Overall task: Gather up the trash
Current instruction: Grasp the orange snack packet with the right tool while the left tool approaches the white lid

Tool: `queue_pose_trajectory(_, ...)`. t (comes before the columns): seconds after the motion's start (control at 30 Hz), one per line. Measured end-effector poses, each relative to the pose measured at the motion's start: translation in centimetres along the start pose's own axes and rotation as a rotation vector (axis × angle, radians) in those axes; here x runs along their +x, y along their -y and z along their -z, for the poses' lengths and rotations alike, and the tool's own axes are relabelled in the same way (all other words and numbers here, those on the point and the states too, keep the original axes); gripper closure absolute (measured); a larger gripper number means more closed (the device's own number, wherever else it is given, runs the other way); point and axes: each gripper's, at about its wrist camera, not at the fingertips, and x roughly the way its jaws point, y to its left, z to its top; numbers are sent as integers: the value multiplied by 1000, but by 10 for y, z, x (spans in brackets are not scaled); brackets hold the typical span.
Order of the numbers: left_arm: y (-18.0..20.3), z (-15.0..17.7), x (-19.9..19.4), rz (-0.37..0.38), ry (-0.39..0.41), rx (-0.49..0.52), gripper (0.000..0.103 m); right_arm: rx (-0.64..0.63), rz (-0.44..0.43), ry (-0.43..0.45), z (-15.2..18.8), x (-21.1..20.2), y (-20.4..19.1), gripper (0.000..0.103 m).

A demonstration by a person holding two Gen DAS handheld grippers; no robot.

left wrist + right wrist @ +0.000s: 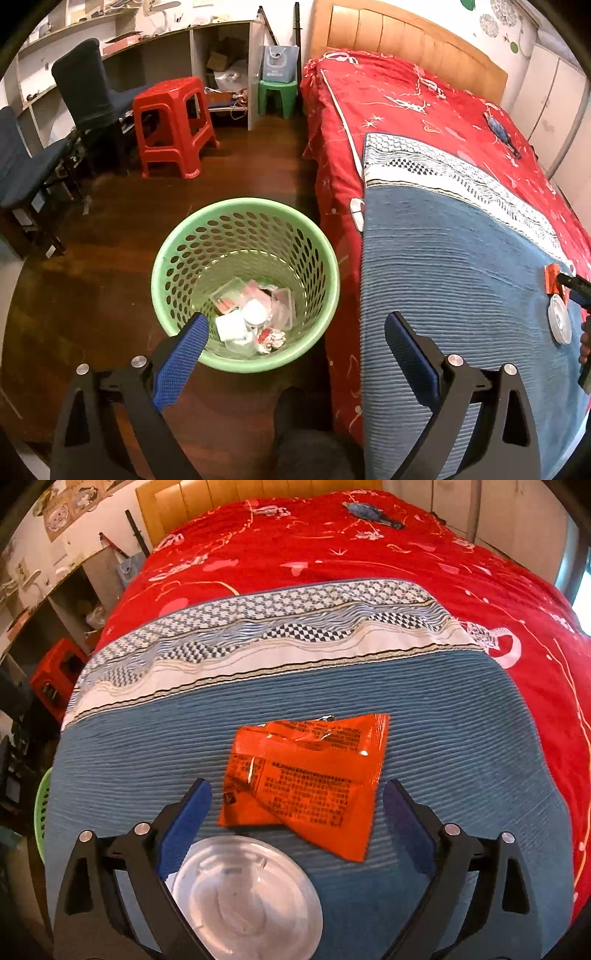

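Orange snack wrapper (303, 775) next: it lies on the bed's blue blanket (461, 738) beside a clear plastic lid (243, 897).
My right tongs (295, 801) gape wide and empty over it; I judge they must lower and pinch. My left tongs (295, 332) hang open, empty, above the green wastebasket (243, 210).

Green perforated basket (245, 284) at lower centre, orange wrapper (304, 779) with dark print mid-frame, clear whitish lid (243, 897) at bottom, blue ribbed blanket (443, 720), red patterned bedspread (369, 554) across top, red stool (173, 125) upper left.
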Motion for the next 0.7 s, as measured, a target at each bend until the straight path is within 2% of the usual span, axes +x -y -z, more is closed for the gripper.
queue_pose_trajectory(0.23,10,-3,4,13,-5,16,10,10,16,-30,-3,21,3,10)
queue_pose_trajectory(0.4,23,-4,6,35,-11,37,10,37,-5,-21,-4,21,8,24)
queue_pose_trajectory(0.7,77,-4,-2,127,-5,138,10,81,-37,54,-1,-18,28,27)
